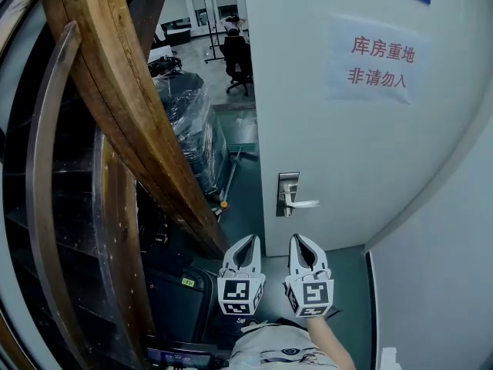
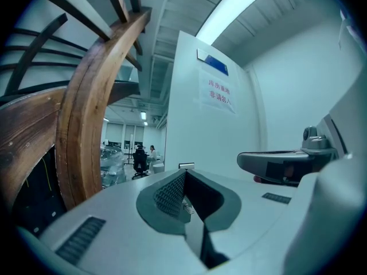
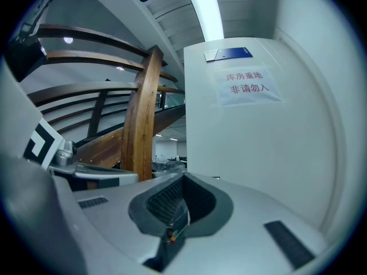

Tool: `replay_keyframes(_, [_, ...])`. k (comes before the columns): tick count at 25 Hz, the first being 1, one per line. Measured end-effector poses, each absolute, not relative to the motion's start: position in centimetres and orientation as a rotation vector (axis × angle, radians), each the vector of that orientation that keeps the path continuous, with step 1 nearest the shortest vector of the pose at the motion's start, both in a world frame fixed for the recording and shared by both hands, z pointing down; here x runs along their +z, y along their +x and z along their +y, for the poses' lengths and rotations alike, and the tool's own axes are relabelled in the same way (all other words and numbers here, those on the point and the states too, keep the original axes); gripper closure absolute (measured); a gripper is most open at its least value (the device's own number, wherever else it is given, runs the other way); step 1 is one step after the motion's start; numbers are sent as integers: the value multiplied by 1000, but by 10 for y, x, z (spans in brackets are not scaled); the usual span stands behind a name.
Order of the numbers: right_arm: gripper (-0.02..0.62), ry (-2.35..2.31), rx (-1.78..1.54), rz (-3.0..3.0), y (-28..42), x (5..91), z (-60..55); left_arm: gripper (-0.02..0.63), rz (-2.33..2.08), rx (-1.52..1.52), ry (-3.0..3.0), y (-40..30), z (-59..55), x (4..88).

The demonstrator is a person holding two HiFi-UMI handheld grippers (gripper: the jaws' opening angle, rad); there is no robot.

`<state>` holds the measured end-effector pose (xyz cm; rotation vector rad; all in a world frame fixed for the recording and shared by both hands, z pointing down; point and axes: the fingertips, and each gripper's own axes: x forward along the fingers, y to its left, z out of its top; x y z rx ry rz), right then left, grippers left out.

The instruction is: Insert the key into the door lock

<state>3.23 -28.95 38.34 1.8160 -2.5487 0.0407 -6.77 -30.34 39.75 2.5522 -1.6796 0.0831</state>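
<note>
Both closed, left tongs (image 1: 250, 238) and right tongs (image 1: 298, 237) hover before a white door (image 1: 347, 145) beside wooden beams (image 1: 131, 106).

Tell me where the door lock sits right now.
In the head view, the door lock sits right of centre on the white door, above the right claw.

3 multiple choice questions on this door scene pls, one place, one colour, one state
1. In the head view, where is the door handle relative to the paper sign? A below-left B above C level, right
2. What colour is the sign's print? A black B red C green
3. How do the right hand-held gripper's jaws stand? A wide apart B together C round the handle

Key: A, handle sits lower and leftward; B, red characters; B, right gripper view shows them closed together.
</note>
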Motion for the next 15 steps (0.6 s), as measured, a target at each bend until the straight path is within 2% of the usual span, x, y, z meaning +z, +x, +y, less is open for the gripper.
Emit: replay_keyframes(15, [589,1812,29,-2539,37,383,-286,601,-1662,90,2566,-63,-300,398])
